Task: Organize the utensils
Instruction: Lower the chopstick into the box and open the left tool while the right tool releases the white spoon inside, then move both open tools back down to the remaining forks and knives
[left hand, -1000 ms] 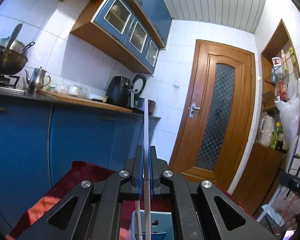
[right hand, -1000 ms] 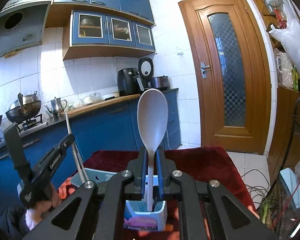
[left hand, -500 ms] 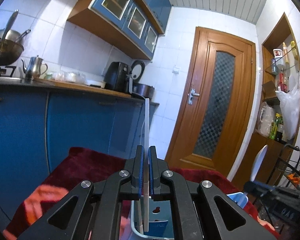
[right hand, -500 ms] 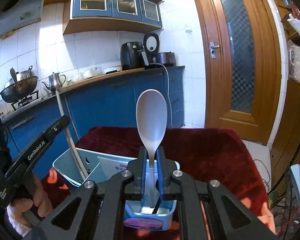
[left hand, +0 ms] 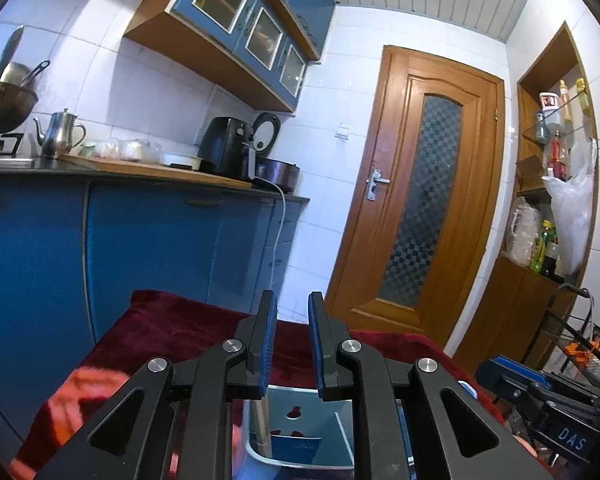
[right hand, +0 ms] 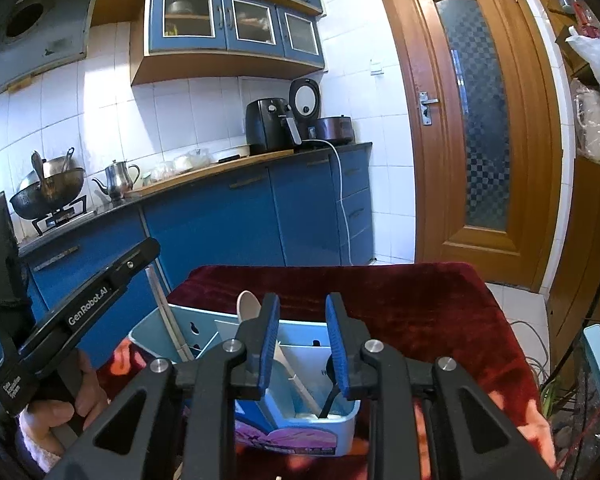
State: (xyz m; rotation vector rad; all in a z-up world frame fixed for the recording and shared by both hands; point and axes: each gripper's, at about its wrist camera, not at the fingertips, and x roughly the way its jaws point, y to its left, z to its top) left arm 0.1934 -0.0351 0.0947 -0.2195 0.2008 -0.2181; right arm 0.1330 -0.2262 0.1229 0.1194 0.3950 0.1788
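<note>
the utensil holder (right hand: 300, 412) sits on the cloth-covered table (right hand: 420, 300). in it stand a spoon (right hand: 247, 307) and, to the spoon's left, chopsticks (right hand: 168, 312). behind the table runs the counter (right hand: 204, 176).

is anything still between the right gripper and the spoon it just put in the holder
Nothing visible. The right gripper, jaws opening and empty, hangs over the light blue holder; the white spoon stands in it, leaning by the left finger.

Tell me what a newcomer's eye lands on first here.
The pale blue caddy on the red cloth, with a white spoon and chopsticks standing in it. Just above it, the right gripper is opening with nothing between its jaws. Behind stands the tall wooden door.
</note>
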